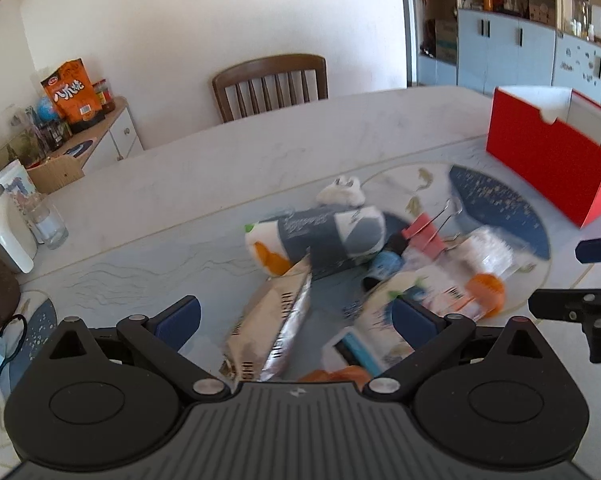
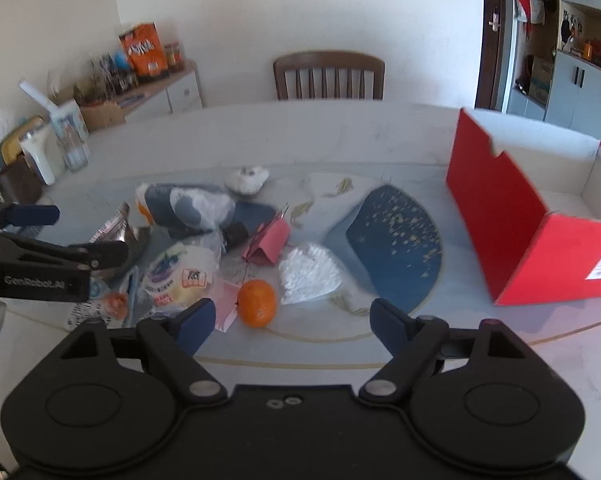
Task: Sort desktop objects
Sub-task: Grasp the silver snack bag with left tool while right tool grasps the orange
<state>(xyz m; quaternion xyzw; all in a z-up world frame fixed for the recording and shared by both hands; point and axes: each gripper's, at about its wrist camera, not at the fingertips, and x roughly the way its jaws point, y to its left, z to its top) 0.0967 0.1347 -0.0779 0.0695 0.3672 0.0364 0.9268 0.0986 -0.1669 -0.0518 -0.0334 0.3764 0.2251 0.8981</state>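
A pile of small objects lies on the table: a silver snack packet (image 1: 272,328), a grey-and-white pouch (image 1: 324,236), a pink binder clip (image 1: 424,232) and an orange (image 1: 486,290). My left gripper (image 1: 296,320) is open and empty just above the packet. In the right wrist view the orange (image 2: 257,303) lies near the front, beside the pink clip (image 2: 270,242), a white wrapper (image 2: 310,272) and a printed pouch (image 2: 180,276). My right gripper (image 2: 290,322) is open and empty, just right of the orange. An open red box (image 2: 500,216) stands at the right.
The red box (image 1: 548,160) stands at the table's far right. A wooden chair (image 2: 328,74) is behind the table. A kettle, a glass (image 1: 50,224) and jars crowd the left edge. A side cabinet with an orange snack bag (image 1: 72,90) stands by the wall.
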